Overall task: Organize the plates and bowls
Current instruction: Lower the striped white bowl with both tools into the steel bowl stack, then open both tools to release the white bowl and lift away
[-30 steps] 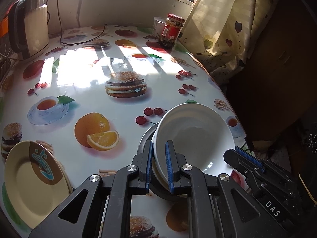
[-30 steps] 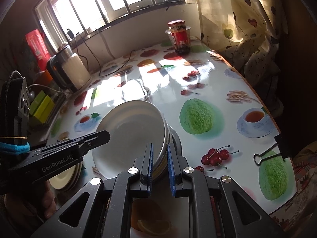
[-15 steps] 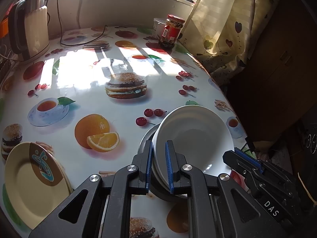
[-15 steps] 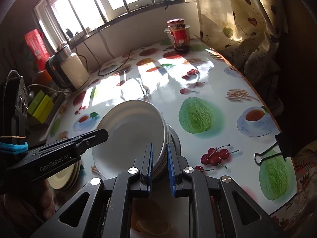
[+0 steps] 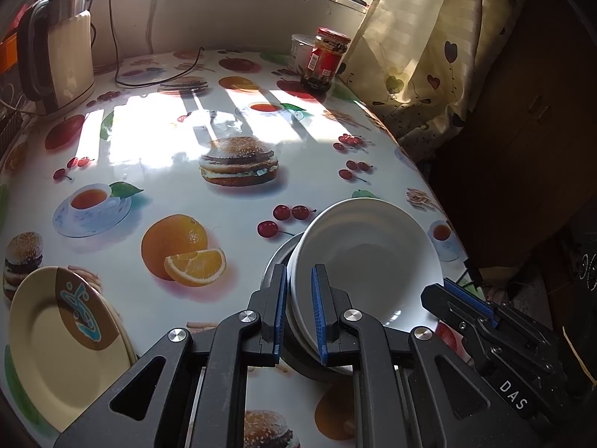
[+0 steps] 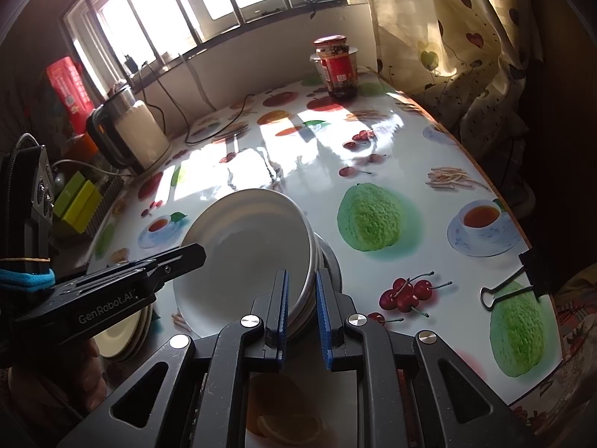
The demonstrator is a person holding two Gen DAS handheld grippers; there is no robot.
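At lower centre of each wrist view, the left gripper (image 5: 299,311) and right gripper (image 6: 301,311) each clench opposite rims of the stacked white bowls (image 5: 367,257), apparently over a metal dish (image 5: 278,261) on the desk (image 5: 156,149). The carry step is in hand; next, lower both evenly. The yellow plate (image 5: 56,339) lies at lower left.

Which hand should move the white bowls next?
Neither alone. The left gripper and the right gripper each pinch an opposite rim of the white bowls, which sit tilted on a metal dish. Moving them together looks safest.
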